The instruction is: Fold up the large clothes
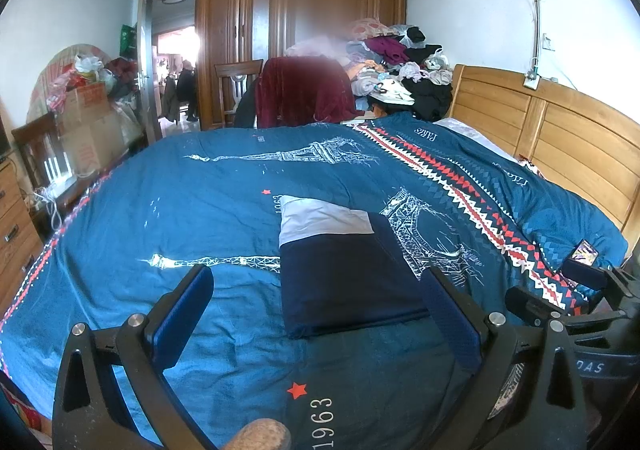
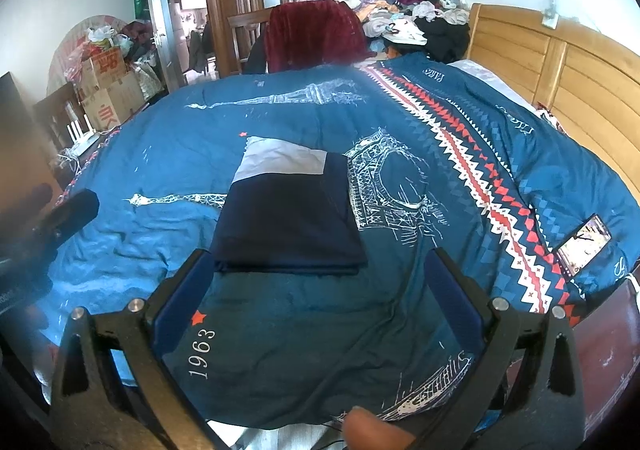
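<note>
Garment (image 1: 340,274): navy with a pale grey band at the far end, folded into a flat rectangle on the blue quilt (image 1: 160,210).
Left gripper (image 1: 316,314): low over quilt, jaws wide apart, empty.
Right gripper (image 2: 316,282): likewise spread, holding nothing.
Position: just beyond both sets of fingertips, untouched.

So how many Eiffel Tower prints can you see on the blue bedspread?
3. One lies along the far side, one left of the folded navy garment, and one large one just right of the garment. More may be hidden under it.
</note>
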Motion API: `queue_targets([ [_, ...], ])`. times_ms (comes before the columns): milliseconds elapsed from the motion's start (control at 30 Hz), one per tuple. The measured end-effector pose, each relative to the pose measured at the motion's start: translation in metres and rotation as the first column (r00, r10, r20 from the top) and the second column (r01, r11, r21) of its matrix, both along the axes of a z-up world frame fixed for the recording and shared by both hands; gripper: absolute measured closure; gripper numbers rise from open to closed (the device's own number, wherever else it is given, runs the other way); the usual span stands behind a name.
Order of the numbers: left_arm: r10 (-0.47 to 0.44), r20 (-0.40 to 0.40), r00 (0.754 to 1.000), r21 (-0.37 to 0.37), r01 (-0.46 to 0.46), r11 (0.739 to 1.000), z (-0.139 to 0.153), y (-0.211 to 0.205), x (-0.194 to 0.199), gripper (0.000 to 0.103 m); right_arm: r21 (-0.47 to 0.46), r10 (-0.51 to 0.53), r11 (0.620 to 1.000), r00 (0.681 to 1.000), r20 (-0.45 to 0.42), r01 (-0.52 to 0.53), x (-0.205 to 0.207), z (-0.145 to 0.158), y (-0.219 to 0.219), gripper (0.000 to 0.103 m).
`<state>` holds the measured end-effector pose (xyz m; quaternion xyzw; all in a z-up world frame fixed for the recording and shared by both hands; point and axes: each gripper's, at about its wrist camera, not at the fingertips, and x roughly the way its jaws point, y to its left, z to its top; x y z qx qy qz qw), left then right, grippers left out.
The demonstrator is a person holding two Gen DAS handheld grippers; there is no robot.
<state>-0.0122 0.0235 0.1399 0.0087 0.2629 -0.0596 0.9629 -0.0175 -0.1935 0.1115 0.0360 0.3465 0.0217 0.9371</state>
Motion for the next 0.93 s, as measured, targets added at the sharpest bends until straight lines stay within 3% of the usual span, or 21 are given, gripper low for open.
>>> queue_targets([
  [533,-0.011,0.002,1.000,-0.006,0.011,1.000,-0.008,0.001,0.003,0.000,0.050,0.038,0.998,0.999,-0.012,-0.037,0.011,-0.006,-0.004,0.000],
  [933,-0.012,0.000,1.000,-0.011,0.012,1.000,-0.011,0.001,0.004,0.000,0.036,0.032,0.999,0.999,-0.016,-0.031,0.015,-0.008,-0.001,0.000],
])
